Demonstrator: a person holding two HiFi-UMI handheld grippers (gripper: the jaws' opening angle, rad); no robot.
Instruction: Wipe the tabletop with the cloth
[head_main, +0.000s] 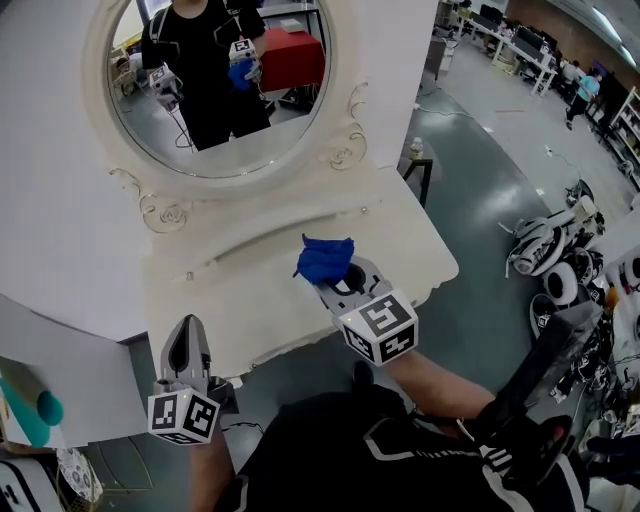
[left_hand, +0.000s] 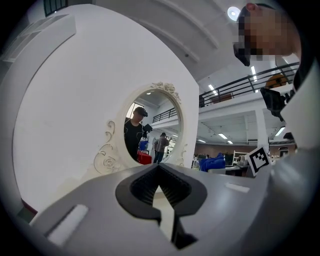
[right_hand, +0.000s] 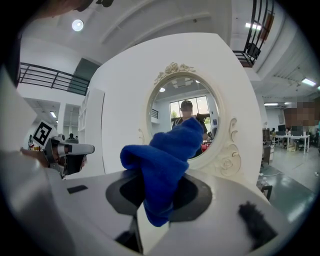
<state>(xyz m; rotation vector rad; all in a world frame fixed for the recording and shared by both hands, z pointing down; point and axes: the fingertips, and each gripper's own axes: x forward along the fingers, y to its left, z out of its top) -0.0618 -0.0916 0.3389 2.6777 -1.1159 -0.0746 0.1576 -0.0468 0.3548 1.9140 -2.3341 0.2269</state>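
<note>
While the left hand-held gripper (head_main: 186, 347) hangs closed, empty, at lower left, the right hand-held gripper (head_main: 336, 277) pinches the cloth (head_main: 323, 258) over the bench (head_main: 405, 240), ready to wipe.

Blue cloth (right_hand: 167, 160) tight between the fingers (right_hand: 192, 198) of the right gripper (right_hand: 156, 202), ornate white mirror (right_hand: 175, 100) beyond.

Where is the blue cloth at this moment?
The blue cloth is clamped in the right gripper, right of centre in the head view, over the white tabletop below the oval mirror.
</note>
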